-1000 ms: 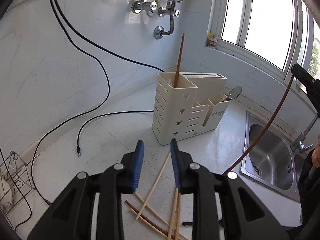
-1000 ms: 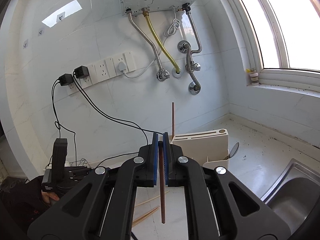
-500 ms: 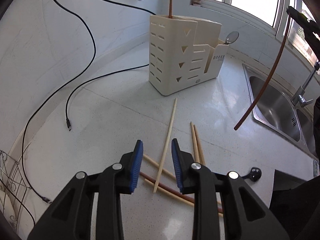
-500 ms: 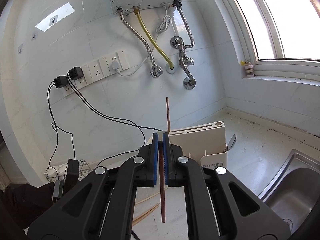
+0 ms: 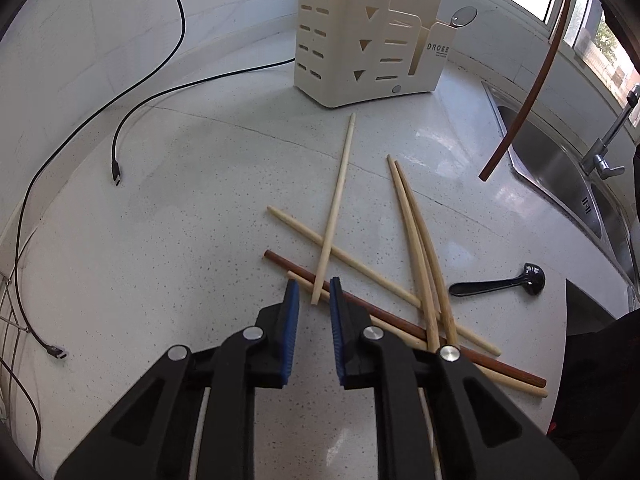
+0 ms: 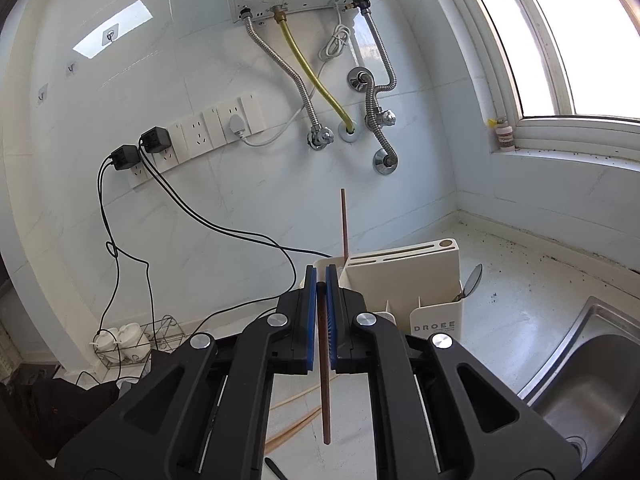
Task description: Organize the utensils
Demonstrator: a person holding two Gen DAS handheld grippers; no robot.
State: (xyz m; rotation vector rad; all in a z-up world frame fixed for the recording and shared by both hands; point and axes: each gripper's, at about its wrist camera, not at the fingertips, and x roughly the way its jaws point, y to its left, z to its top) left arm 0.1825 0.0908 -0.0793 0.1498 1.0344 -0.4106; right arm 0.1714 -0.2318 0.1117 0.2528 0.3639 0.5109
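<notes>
Speckled white bench [image 5: 168, 240]: crossed slim wooden chopsticks [image 5: 416, 236], glossy black spoon [image 5: 496, 285], slotted cream holder [image 5: 360, 36]. Left gripper [image 5: 314, 294] closing around a pale chopstick's end [image 5: 320, 280]; right gripper [image 6: 321, 280] clamped on brown chopstick [image 6: 325, 380].

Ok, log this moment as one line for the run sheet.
left gripper: jaws closing around pale chopstick, not gripped | right gripper: shut on brown chopstick | holder: one chopstick, one spoon

Strong daylight comes through the white-framed window [image 6: 560, 60], whose panes are blown out to plain white. It throws glare patches on the speckled white stone table [image 5: 432, 148] and a bright rectangle on the pale tiled wall [image 6: 114, 28]. Both views are sharp, with fisheye bending of straight lines and dark vignetted corners.
</notes>
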